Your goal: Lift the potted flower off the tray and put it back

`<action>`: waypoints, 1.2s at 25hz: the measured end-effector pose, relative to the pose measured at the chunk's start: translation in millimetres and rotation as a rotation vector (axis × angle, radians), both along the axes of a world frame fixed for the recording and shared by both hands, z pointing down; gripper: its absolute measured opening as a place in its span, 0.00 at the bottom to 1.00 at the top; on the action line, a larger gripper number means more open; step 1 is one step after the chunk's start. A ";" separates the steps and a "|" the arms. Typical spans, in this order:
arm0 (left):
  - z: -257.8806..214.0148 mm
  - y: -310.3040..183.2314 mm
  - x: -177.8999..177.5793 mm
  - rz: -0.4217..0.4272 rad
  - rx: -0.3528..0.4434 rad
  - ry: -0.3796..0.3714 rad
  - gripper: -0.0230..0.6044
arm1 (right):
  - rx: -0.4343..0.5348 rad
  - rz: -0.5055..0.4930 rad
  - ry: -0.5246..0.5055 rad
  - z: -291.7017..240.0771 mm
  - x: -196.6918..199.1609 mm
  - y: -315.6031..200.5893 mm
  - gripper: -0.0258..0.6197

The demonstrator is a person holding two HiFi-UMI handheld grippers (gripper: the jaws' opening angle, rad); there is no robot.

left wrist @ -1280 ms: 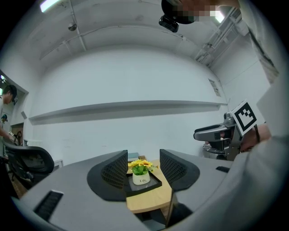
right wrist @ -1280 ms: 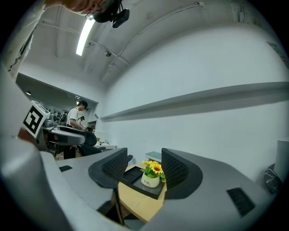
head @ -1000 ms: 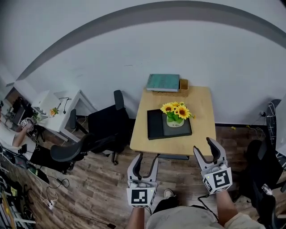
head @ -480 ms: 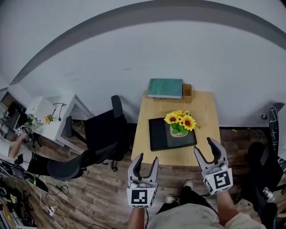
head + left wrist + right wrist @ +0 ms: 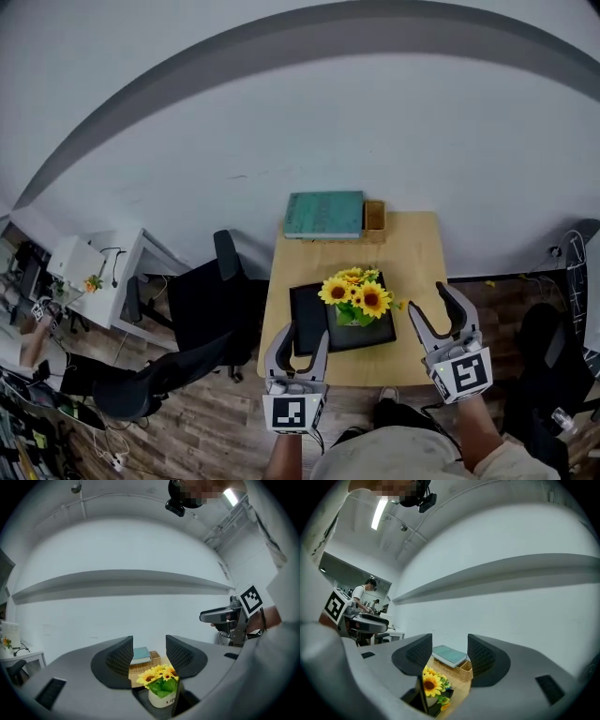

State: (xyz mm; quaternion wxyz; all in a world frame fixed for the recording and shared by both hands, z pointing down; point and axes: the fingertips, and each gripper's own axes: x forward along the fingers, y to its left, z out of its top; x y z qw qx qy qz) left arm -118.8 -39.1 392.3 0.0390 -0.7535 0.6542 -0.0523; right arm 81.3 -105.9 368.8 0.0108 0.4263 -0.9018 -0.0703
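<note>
The potted flower [image 5: 356,302], yellow sunflowers in a white pot, stands on a black tray [image 5: 307,323] on a small wooden table [image 5: 412,253]. My left gripper [image 5: 306,330] hangs open at the table's near edge, left of the pot, with nothing between its fingers. Open and empty too, my right gripper [image 5: 427,298] is at the near right corner, right of the pot. In the left gripper view the pot [image 5: 162,698] sits low, just beyond the open gripper [image 5: 149,654]. The right gripper view has a sunflower [image 5: 431,684] low and left of that open gripper [image 5: 449,651].
A teal book [image 5: 324,214] lies on a wicker basket [image 5: 374,215] at the table's far edge, against the white wall. Black office chairs [image 5: 202,309] stand left of the table, another dark chair [image 5: 553,352] to the right. White desks [image 5: 103,272] are at far left.
Both grippers have moved forward to the table's near edge; the table, tray and flower now lie much closer in the head view. Both stay open as before.
</note>
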 end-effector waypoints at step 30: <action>9.1 -108.9 -30.3 0.171 -0.023 -0.028 0.39 | -0.045 0.115 0.018 16.6 -30.8 -81.0 0.43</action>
